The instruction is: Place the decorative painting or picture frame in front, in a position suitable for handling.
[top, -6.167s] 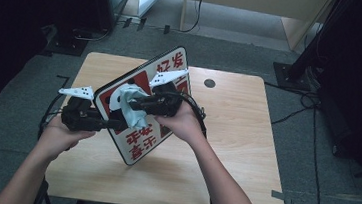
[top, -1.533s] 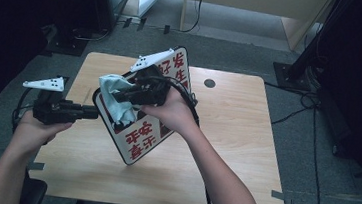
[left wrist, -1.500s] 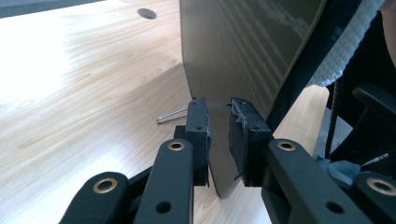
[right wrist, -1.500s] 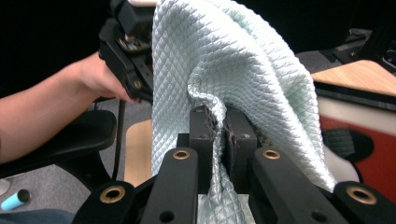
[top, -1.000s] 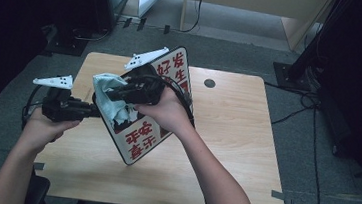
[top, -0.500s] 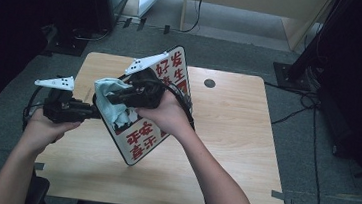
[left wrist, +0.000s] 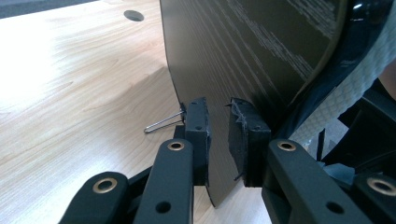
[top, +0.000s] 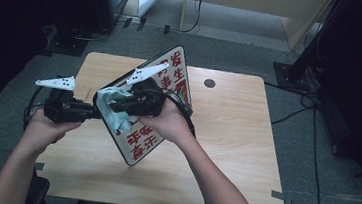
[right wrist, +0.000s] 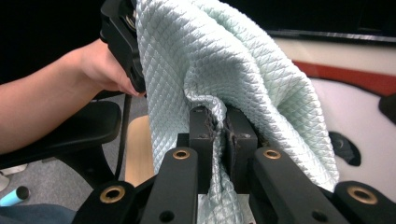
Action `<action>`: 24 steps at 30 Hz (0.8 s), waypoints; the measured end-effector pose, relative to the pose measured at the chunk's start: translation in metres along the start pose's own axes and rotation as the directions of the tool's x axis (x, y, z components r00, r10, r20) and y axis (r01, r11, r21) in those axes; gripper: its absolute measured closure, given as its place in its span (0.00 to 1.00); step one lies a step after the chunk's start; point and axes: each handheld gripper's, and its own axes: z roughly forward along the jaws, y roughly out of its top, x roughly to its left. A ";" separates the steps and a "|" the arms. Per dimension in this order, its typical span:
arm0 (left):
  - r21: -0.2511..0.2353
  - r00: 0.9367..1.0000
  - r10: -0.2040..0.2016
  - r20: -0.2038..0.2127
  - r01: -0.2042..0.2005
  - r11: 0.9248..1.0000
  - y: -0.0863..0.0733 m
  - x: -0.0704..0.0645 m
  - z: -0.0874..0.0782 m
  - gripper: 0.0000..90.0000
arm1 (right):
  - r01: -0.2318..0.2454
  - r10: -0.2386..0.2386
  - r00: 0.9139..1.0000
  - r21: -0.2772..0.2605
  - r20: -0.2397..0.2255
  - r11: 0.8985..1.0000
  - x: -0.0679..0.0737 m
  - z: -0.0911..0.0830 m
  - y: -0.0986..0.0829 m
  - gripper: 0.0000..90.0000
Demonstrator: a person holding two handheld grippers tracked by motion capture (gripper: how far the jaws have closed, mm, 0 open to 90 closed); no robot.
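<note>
A rounded triangular sign [top: 147,144], white with red characters and a black rim, stands tilted on the wooden table [top: 236,137]. My right gripper [top: 113,106] is shut on a pale blue-green quilted cloth [top: 116,111] and presses it against the sign's upper left face. In the right gripper view the cloth [right wrist: 233,60] bunches over the shut right gripper [right wrist: 219,126], with the sign's face [right wrist: 355,107] behind. My left gripper [top: 96,113] is at the sign's left edge. In the left gripper view, the left gripper [left wrist: 218,135] straddles the thin edge of the dark back panel [left wrist: 252,46], a gap showing between its jaws.
A round cable hole [top: 209,83] sits at the table's far middle. A thin wire clip [left wrist: 161,123] pokes out by the panel's edge. Grey carpet, cables and dark furniture surround the table. Bare wood lies to the right of the sign.
My left gripper, off to the left 1.5 s ago, has moved right to the sign's left edge. The right gripper and cloth have shifted slightly down the sign's face.
</note>
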 end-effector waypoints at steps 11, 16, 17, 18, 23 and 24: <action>-0.001 1.000 -0.002 -0.005 0.002 1.000 0.000 0.000 0.000 0.87 | -0.008 0.008 1.000 0.002 0.000 1.000 -0.002 0.005 -0.019 0.93; -0.002 1.000 -0.012 -0.001 0.012 1.000 0.000 0.000 0.000 0.87 | -0.015 0.015 1.000 0.007 -0.004 1.000 -0.003 0.008 -0.029 0.93; 0.000 1.000 -0.013 0.000 0.013 1.000 0.000 0.001 0.000 0.87 | -0.016 0.016 1.000 0.006 -0.006 1.000 -0.003 0.008 -0.030 0.93; -0.001 1.000 -0.014 0.000 0.014 1.000 0.000 0.001 0.000 0.87 | -0.015 0.015 1.000 0.005 -0.007 1.000 -0.004 0.009 -0.032 0.93; -0.006 1.000 -0.022 -0.005 0.022 1.000 0.000 0.001 0.000 0.87 | -0.021 0.021 1.000 -0.007 -0.015 1.000 -0.006 0.012 -0.043 0.93; -0.006 1.000 -0.022 -0.006 0.022 1.000 0.000 0.001 0.000 0.87 | -0.022 0.022 1.000 -0.008 -0.016 1.000 -0.007 0.013 -0.045 0.93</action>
